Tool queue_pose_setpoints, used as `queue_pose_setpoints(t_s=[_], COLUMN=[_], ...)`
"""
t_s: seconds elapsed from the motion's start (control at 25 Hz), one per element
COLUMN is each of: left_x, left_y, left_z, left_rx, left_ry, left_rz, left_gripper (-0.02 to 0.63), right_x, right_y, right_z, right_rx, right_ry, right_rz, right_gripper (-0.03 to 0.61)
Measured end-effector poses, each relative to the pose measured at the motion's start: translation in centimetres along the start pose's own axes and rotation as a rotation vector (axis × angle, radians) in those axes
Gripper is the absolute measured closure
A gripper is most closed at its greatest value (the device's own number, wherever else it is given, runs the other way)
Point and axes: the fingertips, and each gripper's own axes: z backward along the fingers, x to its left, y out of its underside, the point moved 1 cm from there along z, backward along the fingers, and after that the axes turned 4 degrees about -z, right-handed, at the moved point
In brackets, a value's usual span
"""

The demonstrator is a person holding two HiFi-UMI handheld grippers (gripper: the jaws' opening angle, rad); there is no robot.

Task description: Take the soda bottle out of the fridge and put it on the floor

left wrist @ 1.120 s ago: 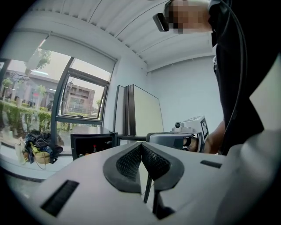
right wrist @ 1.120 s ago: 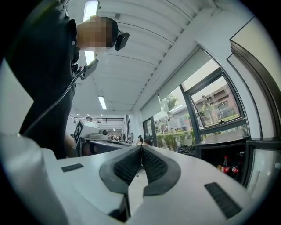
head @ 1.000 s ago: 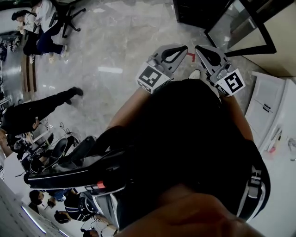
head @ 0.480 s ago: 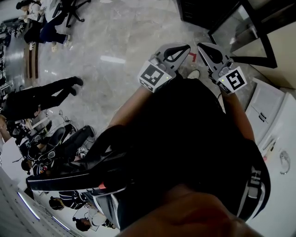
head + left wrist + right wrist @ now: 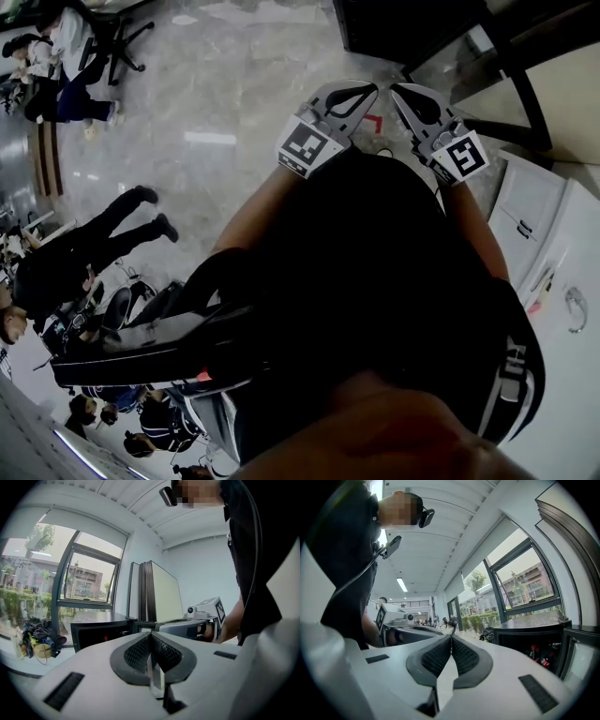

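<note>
soda bottles (image 5: pixel 533 652): dark, red-capped | place: inside open black fridge (image 5: pixel 520 627)

The place is an open, bright office hall. The floor (image 5: pixel 225 103) is polished grey marble. At its far edge people (image 5: pixel 58 94) sit beside a swivel chair (image 5: pixel 122 42), and another person (image 5: pixel 84 248) stands nearer. Tall windows (image 5: pixel 525 581) show trees and buildings, and strip lights (image 5: pixel 401 584) line the ceiling. A black fridge (image 5: pixel 534 641) holding bottles (image 5: pixel 539 657) stands near white cabinets (image 5: pixel 530 202).

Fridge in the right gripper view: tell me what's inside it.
Inside the fridge, dark bottles with red on them show near its open side. The rest of the interior is too dark to tell.
</note>
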Motion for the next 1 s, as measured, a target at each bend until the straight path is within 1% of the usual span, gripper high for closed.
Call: queue_pose_setpoints(t_s=[0.12,0.36,0.6,0.68,0.8,0.92,1.0], left_x=[2.9,9.8,13.2,14.5,16.0,16.2,16.8], left_y=[0.5,3.0,4.6,4.9,6.4,7.8,8.2], left_z=[-1.2,-2.7,-6.4,-7.7,-10.0,-12.2,-13.3], left_rx=[-0.006,0.016,0.011,0.006,0.007,0.011,0.006], left_ry=[0.033,0.085,0.105,0.091,0.049,-0.001,-0.033], left_rz=[-0.009,-0.006,-0.010,0.003,0.025,0.044,0.040], left_gripper=[0.609,0.609,0.609,0.609,0.609,0.609,0.609], right_x=[-2.7,-8.7,-15.2,-17.3,-20.8,-24.1,-26.4], right_y=[0.8,1.8,3.6,4.4,6.3,8.1,9.0], right_z=[-1.8,-6.6,-7.8,-8.4,-8.8,-7.9,-7.8], right_rx=[0.040,0.062,0.071,0.072,0.072,0.078,0.087], right_ry=[0.060,0.188,0.297,0.315,0.323,0.333,0.335], right_rz=[0.001,0.025,0.031,0.031,0.025,0.009,-0.009], right_gripper=[0.566,0.566,0.565,0.565,0.565,0.563,0.558])
